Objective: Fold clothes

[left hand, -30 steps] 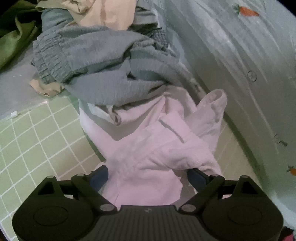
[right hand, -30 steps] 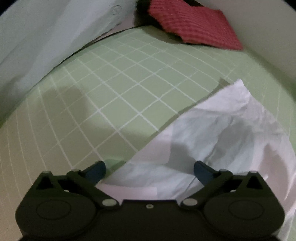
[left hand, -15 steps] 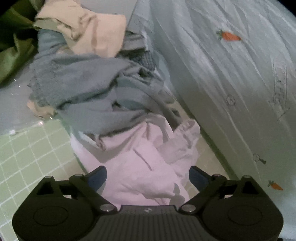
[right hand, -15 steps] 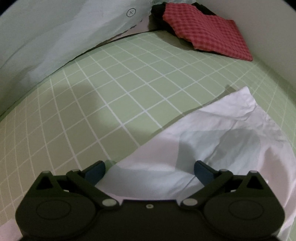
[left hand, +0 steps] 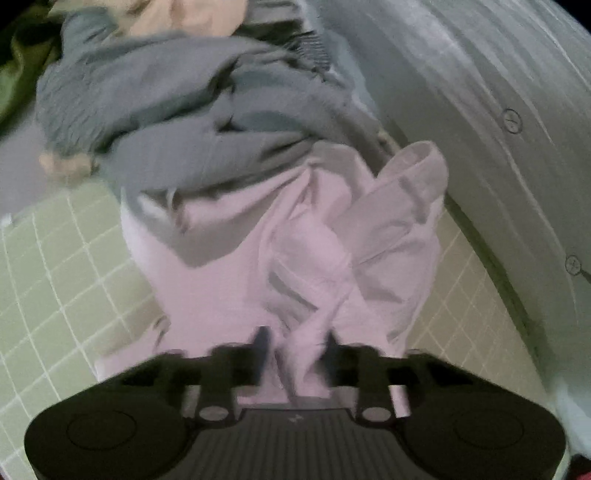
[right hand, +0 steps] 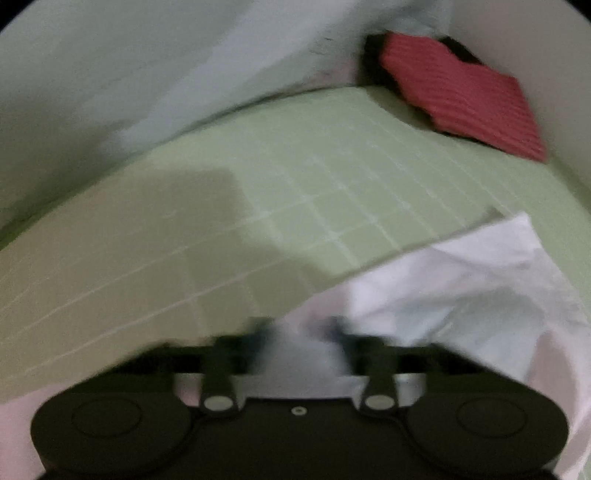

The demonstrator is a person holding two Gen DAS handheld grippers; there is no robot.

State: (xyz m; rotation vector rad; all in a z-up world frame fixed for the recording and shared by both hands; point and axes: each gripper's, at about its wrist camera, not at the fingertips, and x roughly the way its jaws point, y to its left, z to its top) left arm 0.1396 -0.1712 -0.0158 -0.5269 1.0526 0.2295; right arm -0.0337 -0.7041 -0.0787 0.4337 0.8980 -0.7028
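A crumpled pale pink garment [left hand: 314, 251] lies on the green checked sheet [left hand: 55, 266], its far end under a pile of grey clothes [left hand: 192, 122]. My left gripper [left hand: 297, 345] is shut on a bunched fold of the pink garment. In the right wrist view another part of the same pale garment [right hand: 461, 291] lies on the sheet, and my right gripper [right hand: 301, 334] is shut on its near edge. Both views are motion-blurred.
A pale blue quilt with small prints [left hand: 498, 110] runs along the right of the left view and the upper left of the right view [right hand: 147, 74]. A red checked cloth [right hand: 461, 96] lies at the far corner by a white wall. Peach clothing [left hand: 184, 18] tops the pile.
Both grippers have closed from wide open onto the pink garment. The left one moved forward toward the pile; the cloth bunches up between its fingers.
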